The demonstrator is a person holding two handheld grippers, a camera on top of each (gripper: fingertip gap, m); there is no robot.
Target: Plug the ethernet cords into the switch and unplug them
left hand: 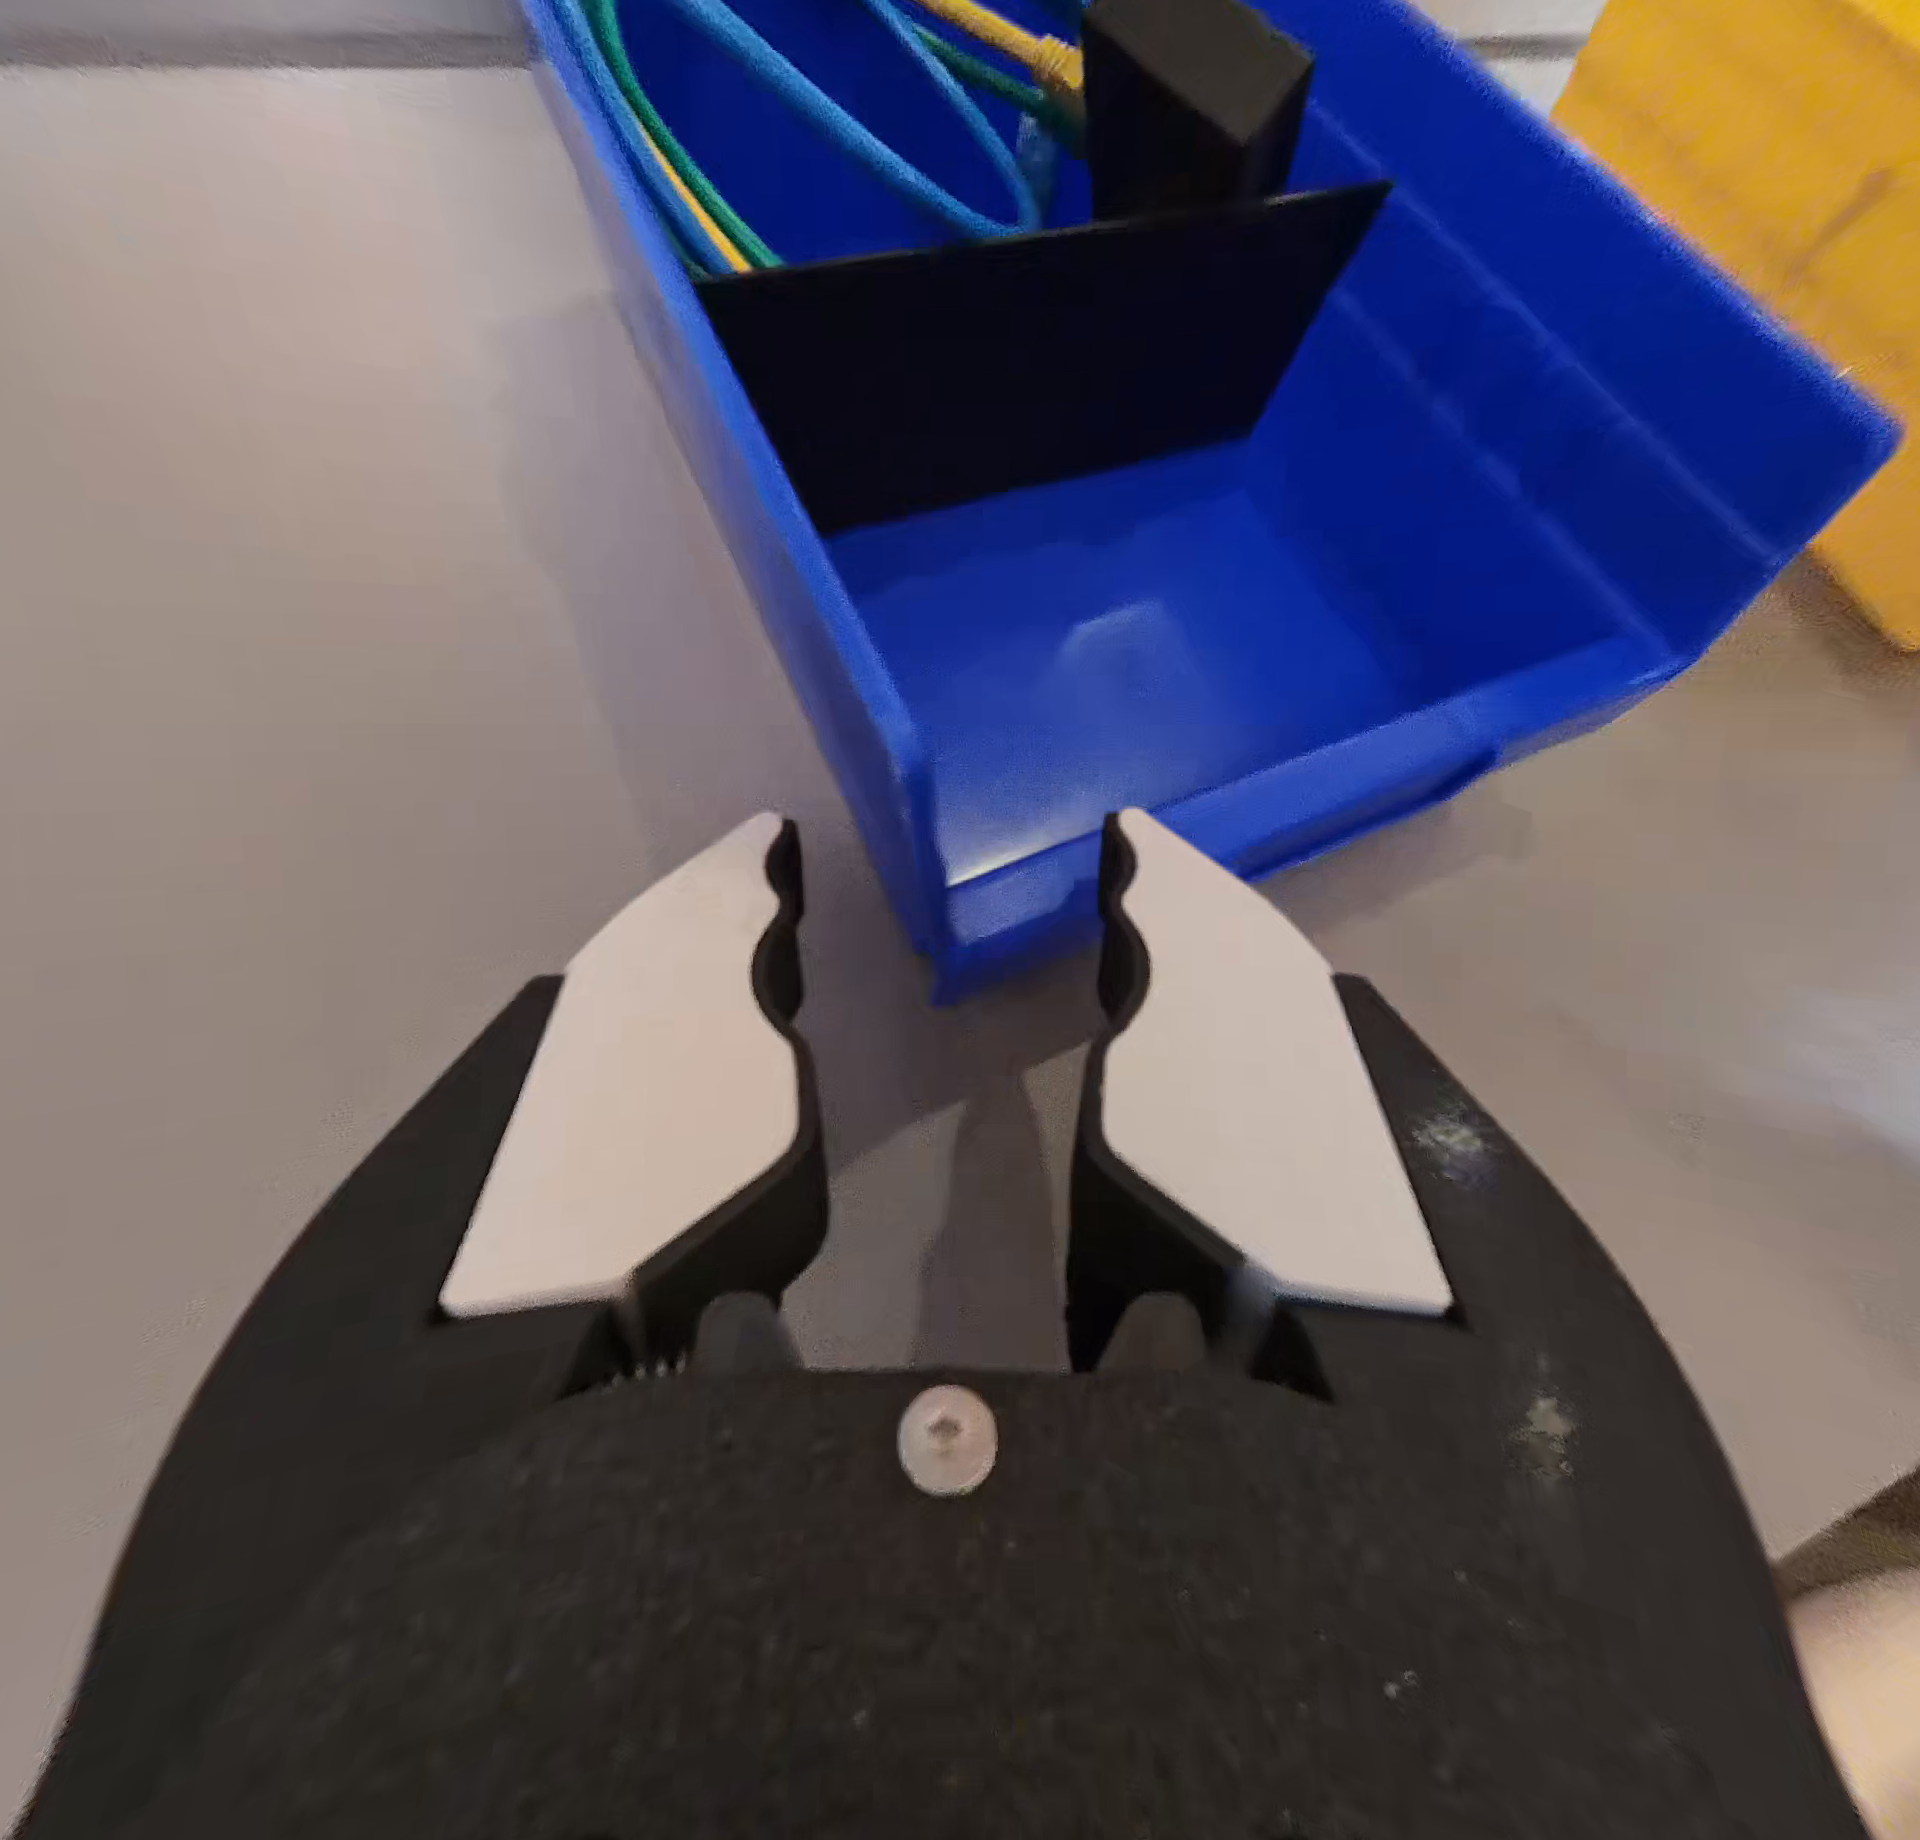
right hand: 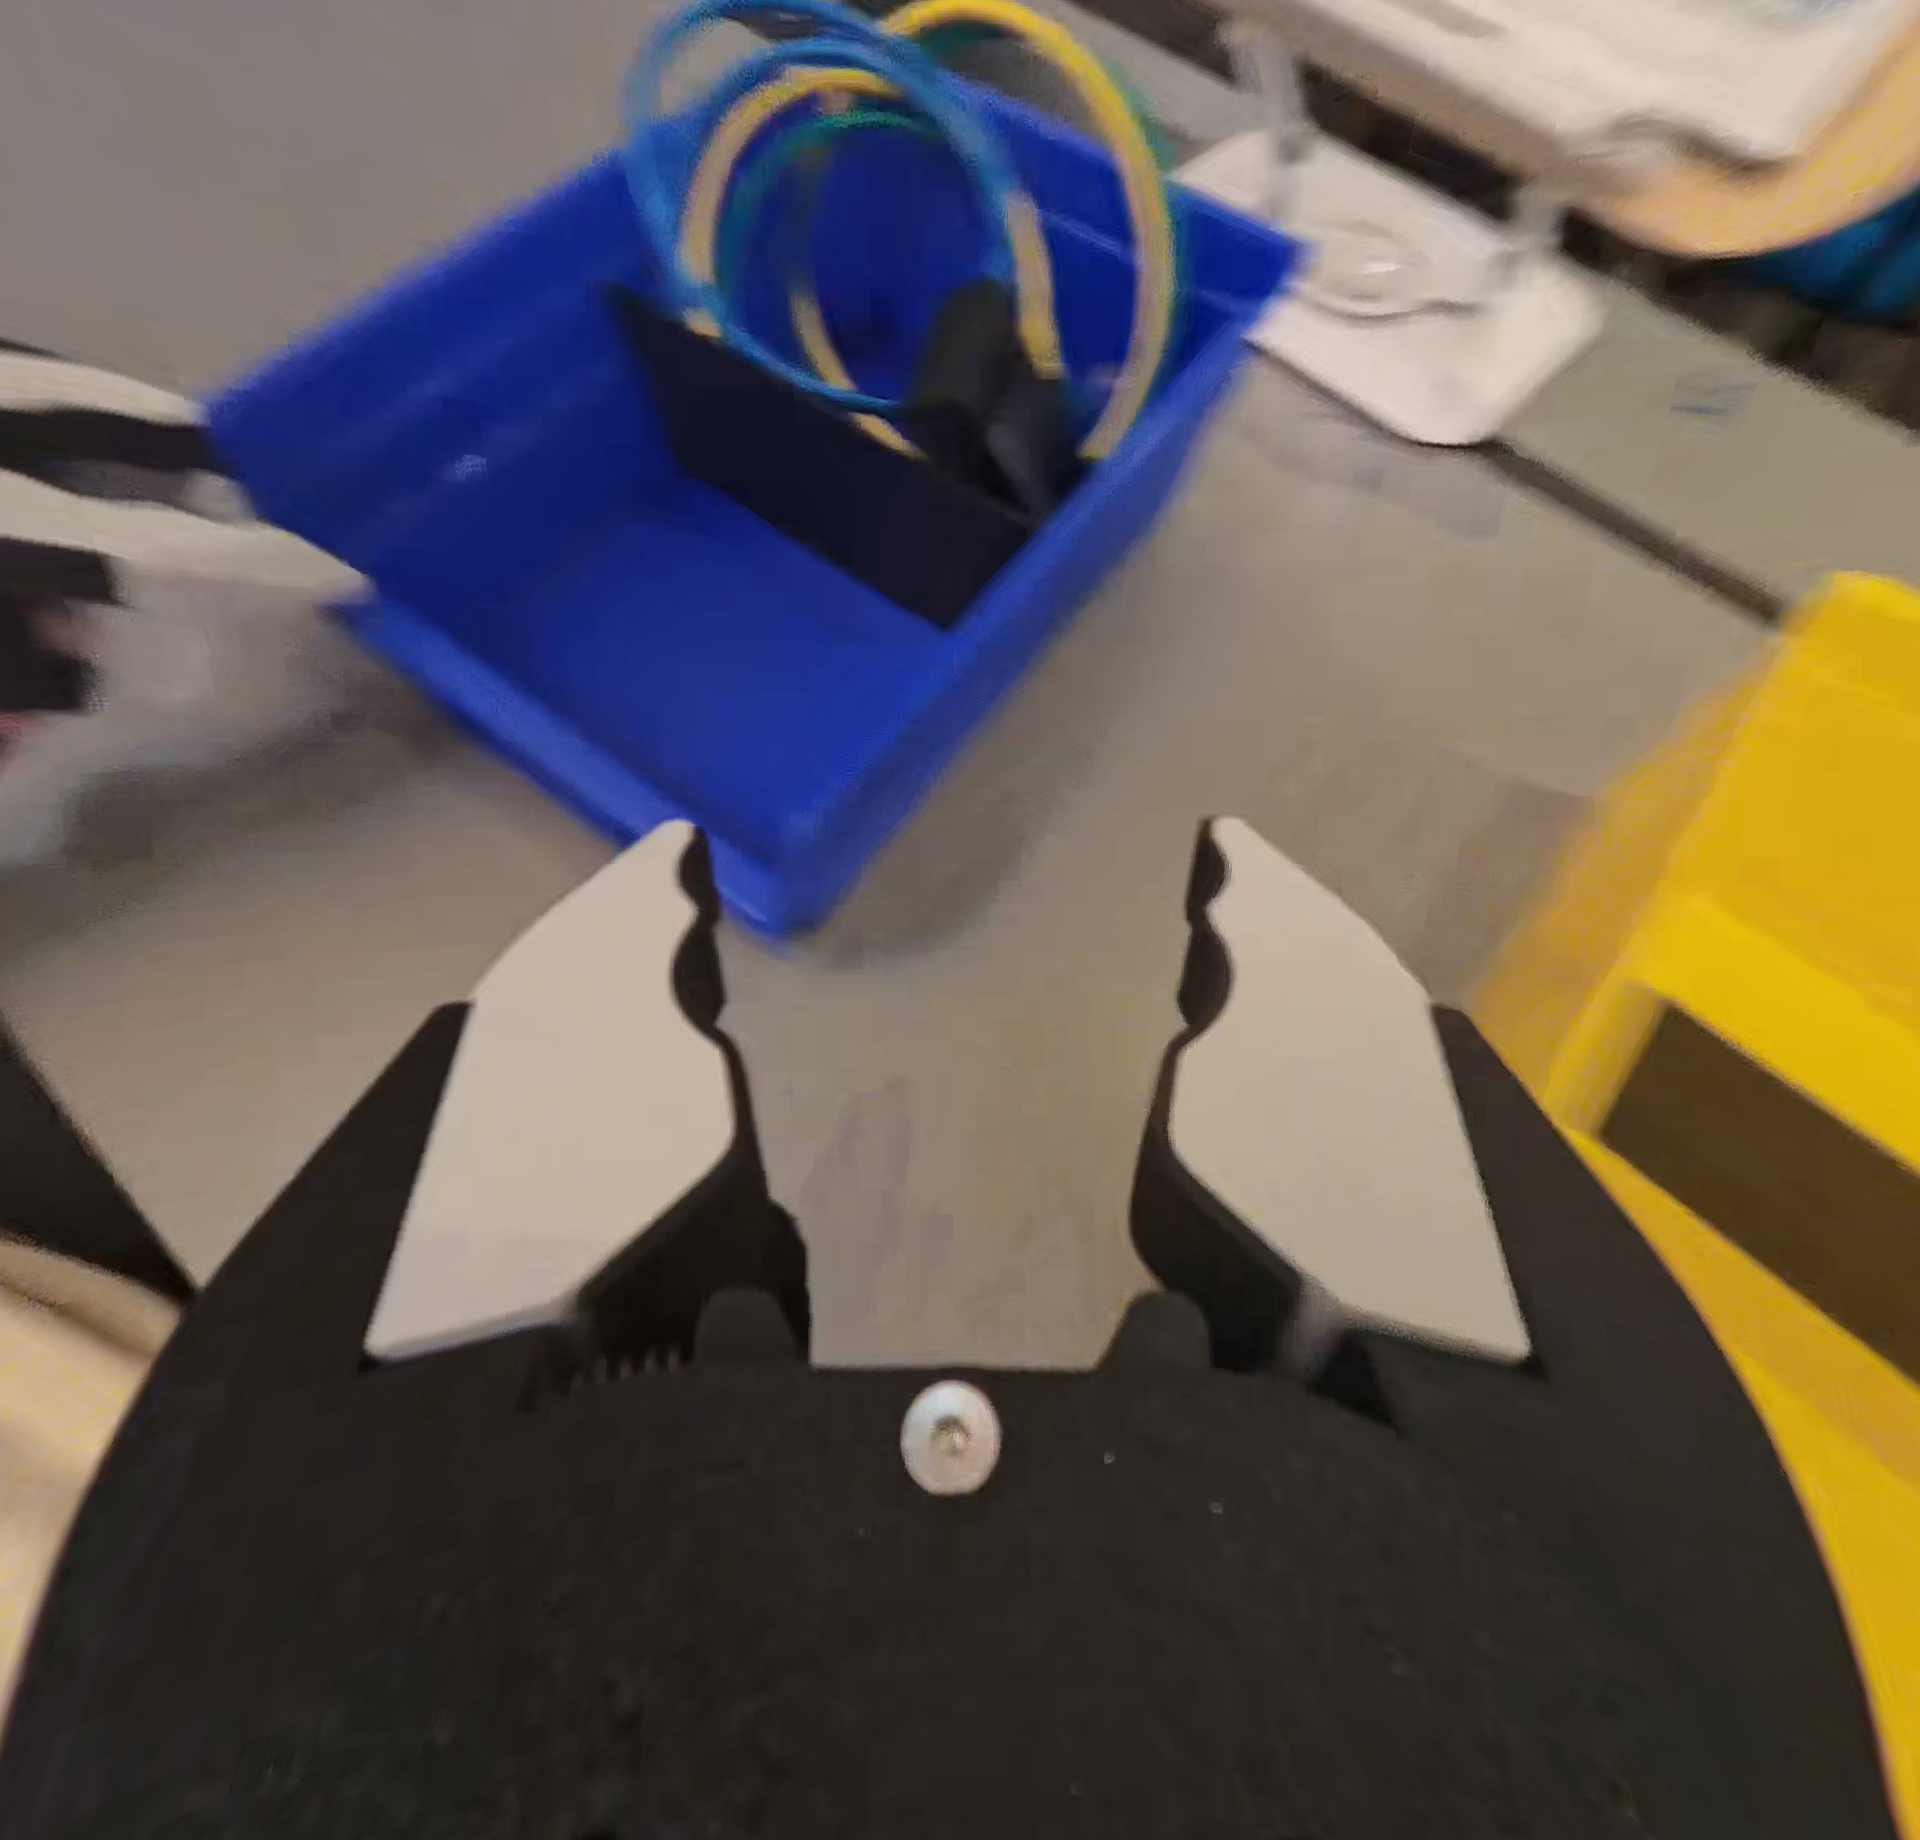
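Grippers of black plastic with pale grey finger plates are seen one in each wrist view, both held low over the grey table [left hand: 260,543] and aimed at the blue plastic bin [left hand: 1558,419]. The left gripper [left hand: 951,834] is parted to a moderate gap with nothing between its fingers, and its tips are placed just before the bin's near corner. The right gripper [right hand: 951,840] is spread wider, also empty, with its tips short of the bin [right hand: 499,502] and bare table showing in the gap.

The bin is split by a black divider panel [left hand: 1018,356]. The compartment nearer the grippers is seen to hold nothing; in the farther one the black box-shaped switch [left hand: 1184,97] is stood on end against the divider, with the blue, yellow and green ethernet cords [left hand: 727,97] looped around it. In the left wrist view cord ends are seen close to the switch's face, though whether any is seated cannot be told.

Only the right wrist view, which is blurred, shows the cords [right hand: 935,180] arching above the bin's rim, a yellow bin [right hand: 1766,803] to the right of the blue bin, and white papers [right hand: 1455,336] beyond it. In the left wrist view a yellow bin [left hand: 1766,128] is shown to the right of the blue bin.
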